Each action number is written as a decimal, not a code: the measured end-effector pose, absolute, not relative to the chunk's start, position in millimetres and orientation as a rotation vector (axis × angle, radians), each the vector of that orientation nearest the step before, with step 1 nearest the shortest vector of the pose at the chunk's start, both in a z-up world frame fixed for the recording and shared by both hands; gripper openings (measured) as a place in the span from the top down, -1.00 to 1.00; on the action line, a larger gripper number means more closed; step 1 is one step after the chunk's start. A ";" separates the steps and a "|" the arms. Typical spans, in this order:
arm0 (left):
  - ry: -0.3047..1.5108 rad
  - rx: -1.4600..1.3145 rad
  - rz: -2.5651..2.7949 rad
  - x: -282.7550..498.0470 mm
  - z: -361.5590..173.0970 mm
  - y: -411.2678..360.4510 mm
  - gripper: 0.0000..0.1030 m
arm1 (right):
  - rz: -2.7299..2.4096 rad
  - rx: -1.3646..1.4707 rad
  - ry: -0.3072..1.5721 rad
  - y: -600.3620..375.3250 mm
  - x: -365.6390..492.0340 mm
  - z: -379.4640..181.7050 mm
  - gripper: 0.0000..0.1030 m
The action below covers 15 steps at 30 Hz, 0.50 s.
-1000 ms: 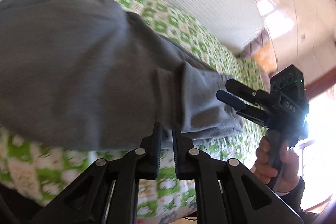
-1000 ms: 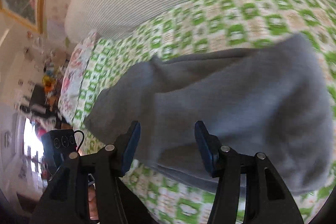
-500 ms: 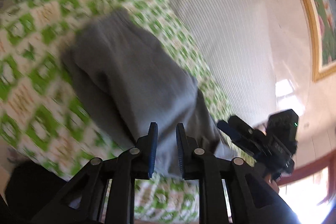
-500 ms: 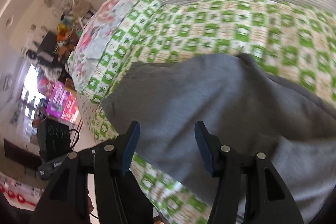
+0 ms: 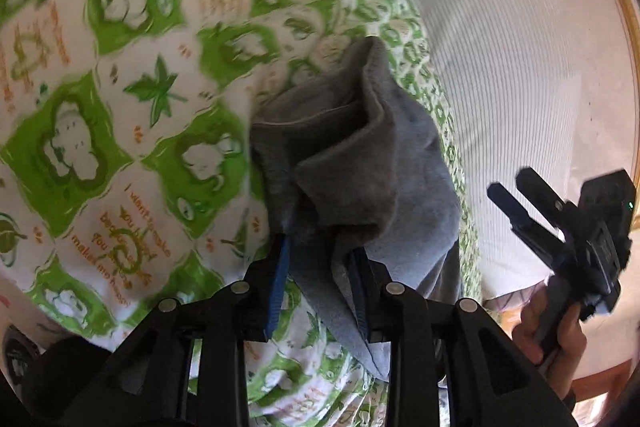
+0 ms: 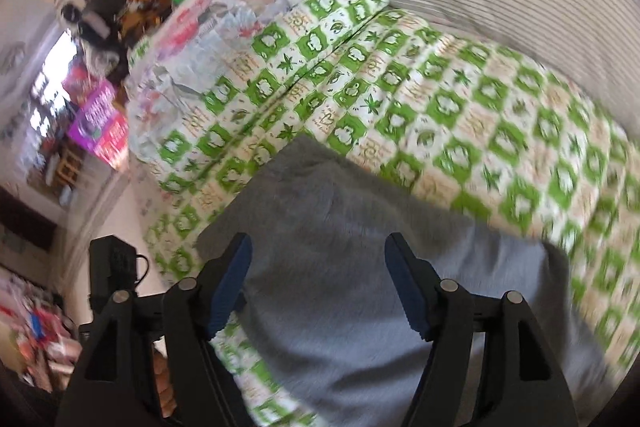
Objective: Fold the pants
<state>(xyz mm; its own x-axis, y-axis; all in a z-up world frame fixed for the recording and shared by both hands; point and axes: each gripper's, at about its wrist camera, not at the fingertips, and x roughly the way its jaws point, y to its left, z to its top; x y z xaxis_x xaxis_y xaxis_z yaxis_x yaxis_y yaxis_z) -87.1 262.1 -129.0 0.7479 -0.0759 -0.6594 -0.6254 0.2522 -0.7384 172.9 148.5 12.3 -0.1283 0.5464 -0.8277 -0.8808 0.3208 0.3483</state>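
We count one pair of grey pants (image 5: 372, 163) on one bed (image 6: 472, 107), under one green-checked cover (image 5: 100, 99). One floral pillow (image 6: 224, 11) lies at the bed's end. We see two grippers, the left gripper (image 5: 320, 279) and the right gripper (image 6: 318, 287), each with two fingers.

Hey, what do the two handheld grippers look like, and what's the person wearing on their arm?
Both are black plastic with cut-out triangular linkages and silver pivot pins. The left gripper and right gripper each have two fingers with blue pads. Seen from the left wrist, the right unit carries a black box with a small green light above its handle. A dark cuff shows at the wrist.
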 end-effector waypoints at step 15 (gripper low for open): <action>0.546 -1.384 0.422 -92.9 -137.6 266.4 0.31 | 1.461 -0.617 1.128 259.8 178.2 -34.5 -0.37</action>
